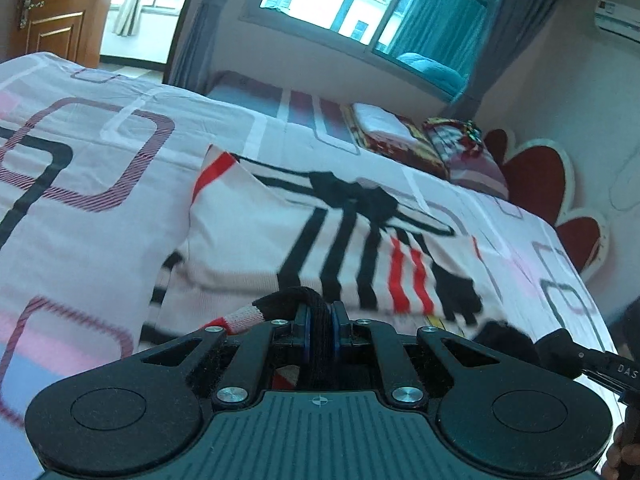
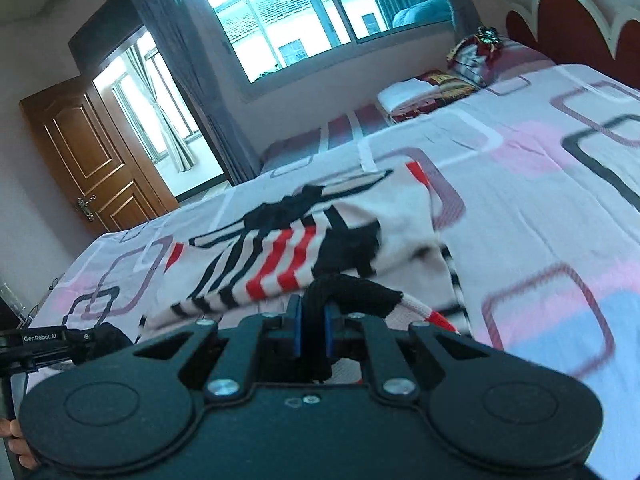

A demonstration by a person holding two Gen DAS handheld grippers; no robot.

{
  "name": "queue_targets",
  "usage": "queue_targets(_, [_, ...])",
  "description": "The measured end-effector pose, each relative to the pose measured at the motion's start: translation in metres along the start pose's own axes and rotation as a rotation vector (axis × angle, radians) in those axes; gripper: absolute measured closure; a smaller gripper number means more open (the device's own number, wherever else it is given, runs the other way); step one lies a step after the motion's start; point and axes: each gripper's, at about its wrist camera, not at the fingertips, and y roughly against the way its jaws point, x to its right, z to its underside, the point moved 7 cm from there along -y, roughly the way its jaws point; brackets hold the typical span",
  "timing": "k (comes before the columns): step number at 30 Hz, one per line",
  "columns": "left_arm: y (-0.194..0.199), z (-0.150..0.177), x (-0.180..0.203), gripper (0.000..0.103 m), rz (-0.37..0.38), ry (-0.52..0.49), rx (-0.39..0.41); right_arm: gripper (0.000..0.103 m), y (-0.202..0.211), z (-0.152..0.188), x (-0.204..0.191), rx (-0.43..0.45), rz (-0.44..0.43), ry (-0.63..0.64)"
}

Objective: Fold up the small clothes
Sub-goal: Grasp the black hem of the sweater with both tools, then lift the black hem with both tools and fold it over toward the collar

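A small knit sweater (image 1: 280,240), pale pink with black and red stripes, lies partly folded on the bed; it also shows in the right wrist view (image 2: 320,232). My left gripper (image 1: 319,312) is shut on a black-edged part of the sweater near its left side. My right gripper (image 2: 312,320) is shut on another black-edged part near its right side. The right gripper shows at the lower right of the left wrist view (image 1: 560,352), and the left gripper at the lower left of the right wrist view (image 2: 52,344). Both hold the near edge just above the bed.
The bed sheet (image 1: 80,200) is pink and white with rounded squares. Folded cloths (image 1: 384,128) and a pillow (image 1: 468,152) lie at the far end by the red headboard (image 1: 536,176). A window (image 2: 288,20) and a wooden door (image 2: 88,160) lie beyond.
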Motion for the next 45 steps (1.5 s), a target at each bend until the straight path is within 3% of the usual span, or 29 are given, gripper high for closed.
queue_targets(13, [-0.085, -0.085, -0.002, 0.093, -0.076, 0.047, 0.093, 0.092, -0.103, -0.071, 0.018, 0.025, -0.01, -0.021])
queue_targets(17, [-0.097, -0.085, -0.004, 0.093, -0.086, -0.049, 0.005, 0.092, -0.123, -0.078, 0.02, 0.016, 0.01, 0.004])
queue_targets(20, [-0.105, -0.069, -0.005, 0.092, -0.06, -0.101, -0.088, 0.092, -0.139, -0.072, 0.03, -0.044, 0.036, -0.017])
queue_targets(22, [-0.11, -0.059, -0.007, 0.09, -0.054, -0.117, -0.13, 0.083, -0.144, -0.066, 0.032, -0.08, 0.021, -0.031])
queue_targets(23, [-0.112, -0.056, -0.008, 0.083, -0.05, -0.113, -0.146, 0.077, -0.144, -0.063, 0.034, -0.087, 0.016, -0.046])
queue_targets(24, [-0.114, -0.052, -0.009, 0.053, -0.039, -0.106, -0.16, 0.063, -0.143, -0.062, 0.036, -0.085, 0.022, -0.049])
queue_targets(25, [-0.114, -0.049, -0.009, 0.011, -0.033, -0.098, -0.157, 0.049, -0.141, -0.062, 0.036, -0.081, 0.028, -0.044])
queue_targets(26, [-0.112, -0.048, -0.008, 0.0, -0.031, -0.099, -0.138, 0.042, -0.138, -0.062, 0.038, -0.073, 0.029, -0.042])
queue_targets(27, [-0.109, -0.049, -0.006, 0.0, -0.039, -0.113, -0.101, 0.034, -0.135, -0.063, 0.039, -0.064, 0.026, -0.047])
queue_targets(31, [-0.124, -0.045, -0.004, 0.001, -0.045, -0.135, -0.16, 0.034, -0.127, -0.066, 0.044, -0.059, 0.035, -0.021])
queue_targets(32, [-0.127, -0.042, -0.004, 0.006, -0.052, -0.139, -0.171, 0.034, -0.128, -0.065, 0.045, -0.068, 0.04, -0.008])
queue_targets(34, [-0.134, -0.035, -0.001, 0.048, -0.059, -0.155, -0.2, 0.034, -0.132, -0.063, 0.047, -0.086, 0.049, 0.018])
queue_targets(37, [-0.136, -0.027, 0.002, 0.053, -0.086, -0.19, -0.194, 0.037, -0.144, -0.061, 0.046, -0.104, 0.071, 0.072])
queue_targets(41, [-0.132, -0.028, 0.005, 0.085, -0.088, -0.216, -0.185, 0.04, -0.167, -0.062, 0.041, -0.136, 0.071, 0.173])
queue_targets(42, [-0.129, -0.028, 0.006, 0.087, -0.089, -0.221, -0.179, 0.053, -0.175, -0.059, 0.04, -0.156, 0.075, 0.199])
queue_targets(43, [-0.125, -0.029, 0.007, 0.089, -0.088, -0.219, -0.167, 0.076, -0.184, -0.054, 0.038, -0.207, 0.077, 0.228])
queue_targets(45, [-0.116, -0.031, 0.009, 0.089, -0.08, -0.213, -0.132, 0.089, -0.186, -0.049, 0.035, -0.224, 0.091, 0.275])
